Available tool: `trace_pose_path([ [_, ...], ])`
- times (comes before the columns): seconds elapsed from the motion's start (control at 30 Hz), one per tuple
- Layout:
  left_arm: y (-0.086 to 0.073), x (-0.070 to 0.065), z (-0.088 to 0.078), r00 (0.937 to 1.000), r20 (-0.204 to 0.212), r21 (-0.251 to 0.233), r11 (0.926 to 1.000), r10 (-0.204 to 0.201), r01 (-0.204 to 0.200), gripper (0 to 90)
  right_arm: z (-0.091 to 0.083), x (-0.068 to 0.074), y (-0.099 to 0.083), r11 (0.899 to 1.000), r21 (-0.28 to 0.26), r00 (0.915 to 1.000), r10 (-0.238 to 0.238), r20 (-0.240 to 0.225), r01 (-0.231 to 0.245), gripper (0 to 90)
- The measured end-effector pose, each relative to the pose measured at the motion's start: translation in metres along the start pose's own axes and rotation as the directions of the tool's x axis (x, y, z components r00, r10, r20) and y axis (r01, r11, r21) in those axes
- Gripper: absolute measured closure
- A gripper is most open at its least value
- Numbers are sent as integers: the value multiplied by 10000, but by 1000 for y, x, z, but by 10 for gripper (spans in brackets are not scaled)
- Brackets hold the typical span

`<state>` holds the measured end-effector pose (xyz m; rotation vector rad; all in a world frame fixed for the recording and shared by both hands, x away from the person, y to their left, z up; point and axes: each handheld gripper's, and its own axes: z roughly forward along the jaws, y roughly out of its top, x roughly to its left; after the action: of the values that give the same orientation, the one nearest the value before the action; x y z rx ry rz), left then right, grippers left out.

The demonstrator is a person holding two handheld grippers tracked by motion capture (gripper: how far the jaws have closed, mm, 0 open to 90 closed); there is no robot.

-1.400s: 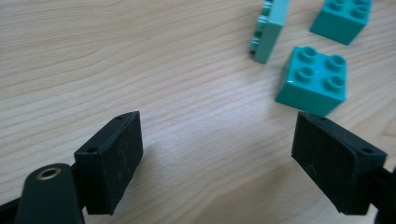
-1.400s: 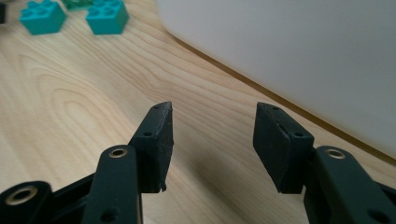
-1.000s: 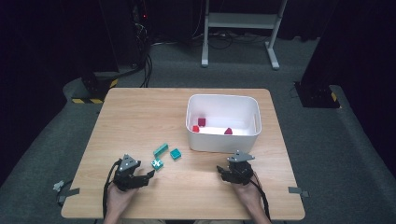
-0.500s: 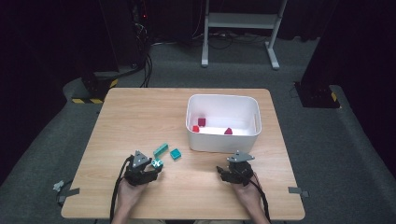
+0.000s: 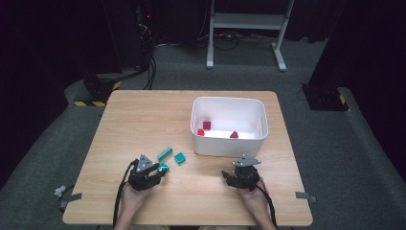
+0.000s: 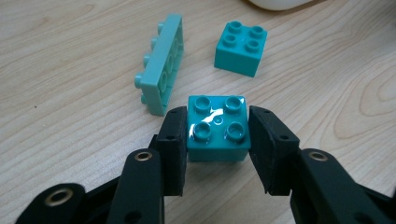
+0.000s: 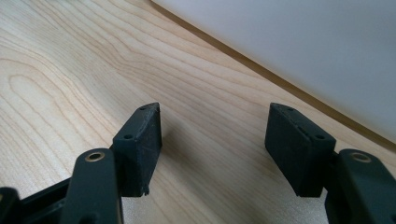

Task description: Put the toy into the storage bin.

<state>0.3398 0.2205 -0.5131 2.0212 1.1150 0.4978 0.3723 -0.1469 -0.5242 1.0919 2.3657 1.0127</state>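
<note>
White bin (image 6: 280,3) cut off at top edge.

1. A bin (image 5: 228,143) stood on the table (image 5: 143,115), right of centre, with three small blocks (image 5: 207,125) inside.
2. Left of the bin lay a flat brick (image 5: 164,153) on its edge and a square brick (image 5: 180,158), just beside each other.
3. Nearer the person, another square brick (image 6: 217,128) sat between the left gripper (image 6: 217,149) pads.
4. The right gripper (image 5: 238,179) rested before the bin.

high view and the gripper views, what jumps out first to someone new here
The left gripper grips a square teal brick, its jaws having just been closing on it. Past it lie a pale green plate on edge and another teal brick. Farther along the table, a white bin holds red pieces.
</note>
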Motion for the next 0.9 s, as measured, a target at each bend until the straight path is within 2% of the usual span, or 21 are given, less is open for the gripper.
trace_pose_path([
  [0.17,8,1,-11,9993,233,-235,9992,-303,308,588,0,0,0,10000,-11,10000,-10,-9,10,364],
  [0.37,18,1,-22,9992,280,-84,9996,-268,270,587,0,0,0,10000,-14,10000,14,-10,-14,364],
  [0.43,21,0,-26,9994,256,-95,9997,-220,222,588,0,0,0,10000,-11,10000,5,-13,-5,364],
  [0.53,24,1,-32,9993,141,-233,9991,-354,357,587,0,0,0,10000,-13,10000,-1,-12,1,364],
  [0.67,31,7,-36,9975,431,-440,9974,-557,576,587,0,0,0,10000,-1,10000,-5,-25,5,358],
  [0.8,45,9,-41,9977,493,-642,9967,-474,505,587,0,0,0,10000,0,10000,-30,-24,30,354],
  [0.9,54,9,-45,9965,696,-794,9955,-466,521,587,0,0,0,10000,0,10000,-32,-24,32,354],
])
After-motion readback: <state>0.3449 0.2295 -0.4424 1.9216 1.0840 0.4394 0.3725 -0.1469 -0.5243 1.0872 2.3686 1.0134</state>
